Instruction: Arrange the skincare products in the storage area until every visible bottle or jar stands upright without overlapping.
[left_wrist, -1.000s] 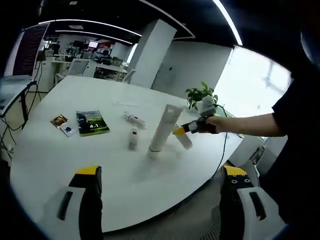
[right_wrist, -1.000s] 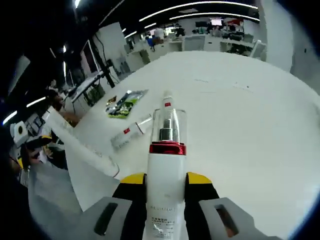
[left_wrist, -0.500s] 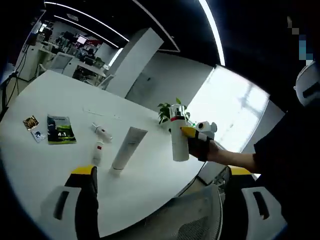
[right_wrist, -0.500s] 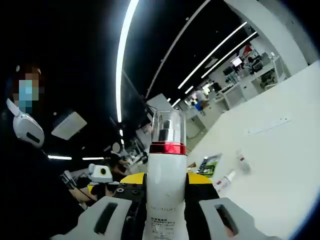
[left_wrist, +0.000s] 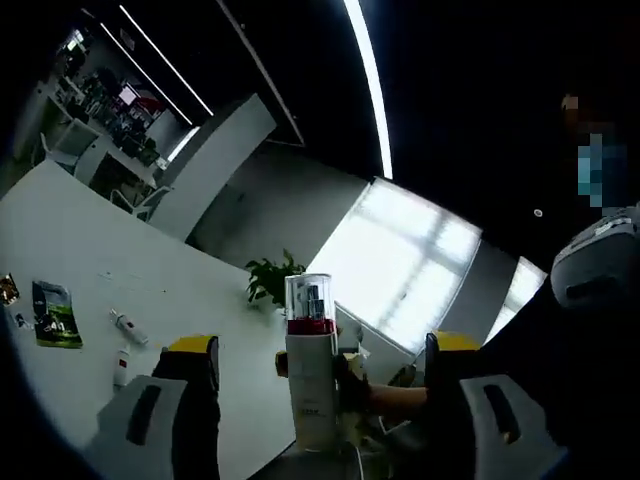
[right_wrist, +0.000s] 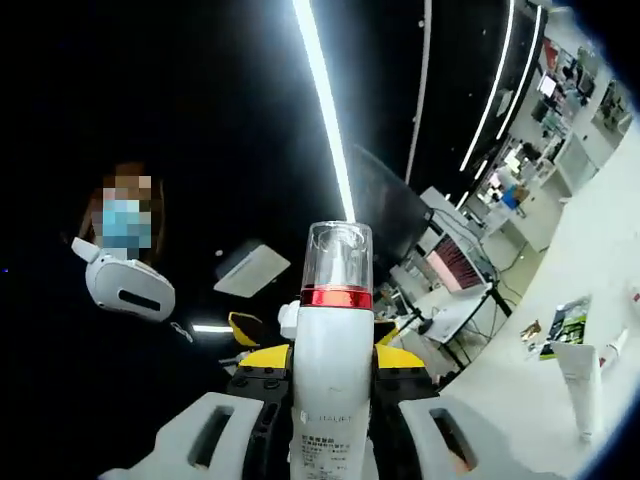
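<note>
Lifted higher off the table (left_wrist: 90, 290) since before, the pump bottle (right_wrist: 331, 380) sits clamped in the right tongs (right_wrist: 331, 362), left tongs (left_wrist: 318, 350) apart; lower it slowly, base flat.

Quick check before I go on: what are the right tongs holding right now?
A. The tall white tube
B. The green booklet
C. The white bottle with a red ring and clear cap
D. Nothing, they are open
C. In the right gripper view the right tongs are closed on the white bottle, its red ring and clear cap standing up between the yellow tips; the white tube is out on the table.
</note>
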